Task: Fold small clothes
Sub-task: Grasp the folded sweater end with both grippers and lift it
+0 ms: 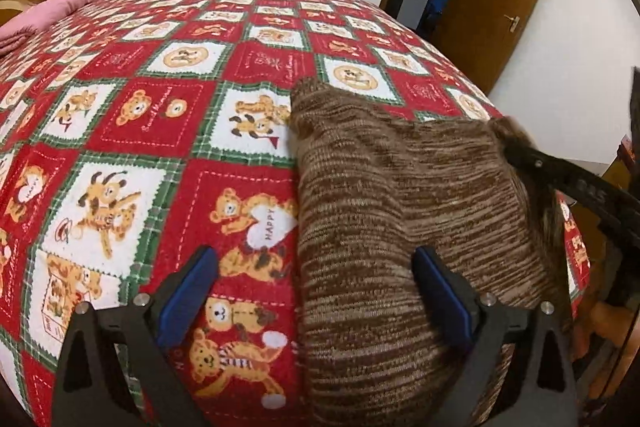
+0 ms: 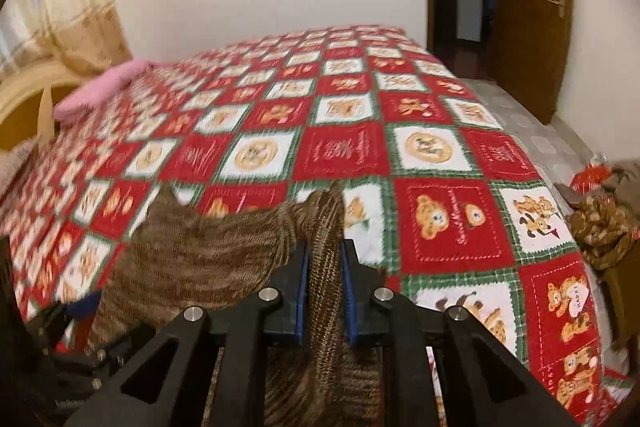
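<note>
Mid-fold – right gripper (image 2: 325, 283) pinches the sweater (image 1: 400, 227) edge, left gripper (image 1: 316, 291) wide open, empty – next, probably lay it flat.

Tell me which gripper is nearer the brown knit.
Right. The right gripper is shut on the brown knit, a fold between its fingers. The left gripper hangs open over its left edge.

The left gripper (image 1: 316, 291) is showing black angular finger arms with triangular cut-outs, round silver screws at the joints and flat blue pads (image 1: 188, 297); the right gripper (image 2: 325, 291) is wearing the same black frame, silver screws and blue pads (image 2: 349, 301)
</note>
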`<state>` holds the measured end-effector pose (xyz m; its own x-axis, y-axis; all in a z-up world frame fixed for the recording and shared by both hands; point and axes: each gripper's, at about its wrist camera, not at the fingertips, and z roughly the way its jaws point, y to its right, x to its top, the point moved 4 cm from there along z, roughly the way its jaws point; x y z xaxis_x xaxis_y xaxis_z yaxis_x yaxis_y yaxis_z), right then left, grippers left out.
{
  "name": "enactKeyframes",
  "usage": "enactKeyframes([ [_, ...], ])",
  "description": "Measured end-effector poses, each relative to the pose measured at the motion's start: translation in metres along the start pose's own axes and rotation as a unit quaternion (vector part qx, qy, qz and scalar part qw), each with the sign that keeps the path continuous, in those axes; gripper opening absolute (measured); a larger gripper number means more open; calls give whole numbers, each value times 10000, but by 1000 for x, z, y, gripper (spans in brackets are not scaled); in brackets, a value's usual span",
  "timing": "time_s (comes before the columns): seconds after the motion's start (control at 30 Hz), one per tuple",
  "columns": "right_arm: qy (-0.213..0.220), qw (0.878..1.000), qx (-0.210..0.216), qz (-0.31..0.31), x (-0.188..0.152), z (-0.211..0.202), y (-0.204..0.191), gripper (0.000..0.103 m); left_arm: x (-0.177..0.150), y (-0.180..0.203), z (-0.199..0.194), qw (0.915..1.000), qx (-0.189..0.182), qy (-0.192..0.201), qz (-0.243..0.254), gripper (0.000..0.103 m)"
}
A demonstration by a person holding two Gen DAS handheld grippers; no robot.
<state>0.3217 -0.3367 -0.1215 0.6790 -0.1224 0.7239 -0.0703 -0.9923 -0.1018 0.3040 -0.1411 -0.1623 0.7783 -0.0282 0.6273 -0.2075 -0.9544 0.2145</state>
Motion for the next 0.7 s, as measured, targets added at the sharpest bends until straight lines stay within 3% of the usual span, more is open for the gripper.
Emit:
enactKeyframes([
  [0.1,-455,9980,115,424,-5,29,18,15,0,4,3,9999,108,-33,73,102],
  [0.17,-457,9973,130,553,-4,28,29,17,0,5,3,9997,204,-39,125,103],
  [0.23,-444,9972,-410,430,-7,28,40,45,2,5,4,9995,247,-29,170,103],
  [0.33,-181,9957,-585,702,-11,3,52,44,1,2,5,9997,201,-26,120,103],
  [0.4,112,9956,-793,489,-14,-25,44,44,1,3,5,9997,225,-16,135,103],
  [0.5,394,9979,-463,239,-21,-61,25,44,1,4,5,9994,281,-7,176,103],
  [0.63,175,9997,58,-146,-44,-70,-7,44,1,4,5,9994,292,-12,181,103],
  [0.7,-185,9995,-33,-263,-64,-50,-11,44,1,5,5,9993,329,-2,204,103],
])
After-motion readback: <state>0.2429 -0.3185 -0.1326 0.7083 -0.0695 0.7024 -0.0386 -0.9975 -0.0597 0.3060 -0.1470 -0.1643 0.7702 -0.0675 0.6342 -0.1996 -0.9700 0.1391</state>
